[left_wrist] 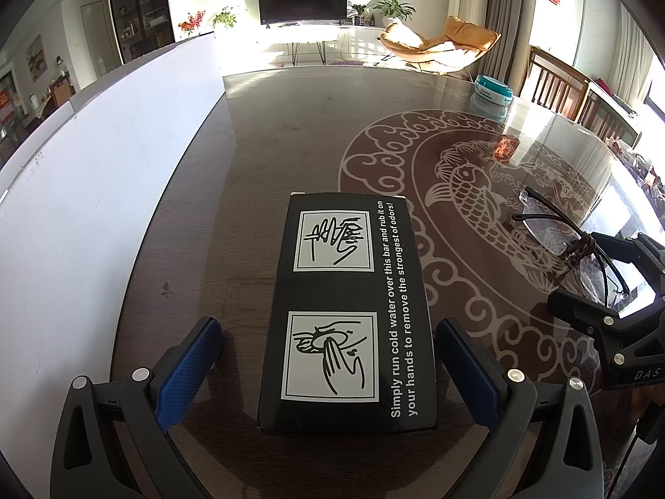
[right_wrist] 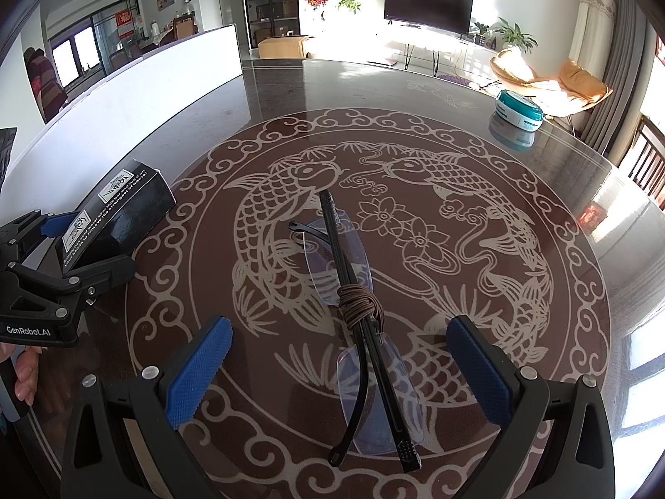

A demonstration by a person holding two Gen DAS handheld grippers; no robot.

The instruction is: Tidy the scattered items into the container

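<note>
A black box [left_wrist: 347, 312] with white hand-washing pictures lies flat on the dark table. My left gripper [left_wrist: 328, 370] is open, its blue pads on either side of the box's near end, apart from it. The box also shows in the right wrist view [right_wrist: 120, 212]. Folded rimless glasses [right_wrist: 361, 320] with a brown cord wound round the arms lie on the fish pattern. My right gripper [right_wrist: 338, 370] is open, one finger on each side of the glasses, not touching. The glasses also show in the left wrist view [left_wrist: 569, 245], between the right gripper's fingers.
A round teal and white container [right_wrist: 519, 110] stands at the table's far right, also in the left wrist view [left_wrist: 494, 89]. A white wall panel [left_wrist: 104, 158] runs along the table's left edge. Wooden chairs [left_wrist: 557, 81] stand at the right.
</note>
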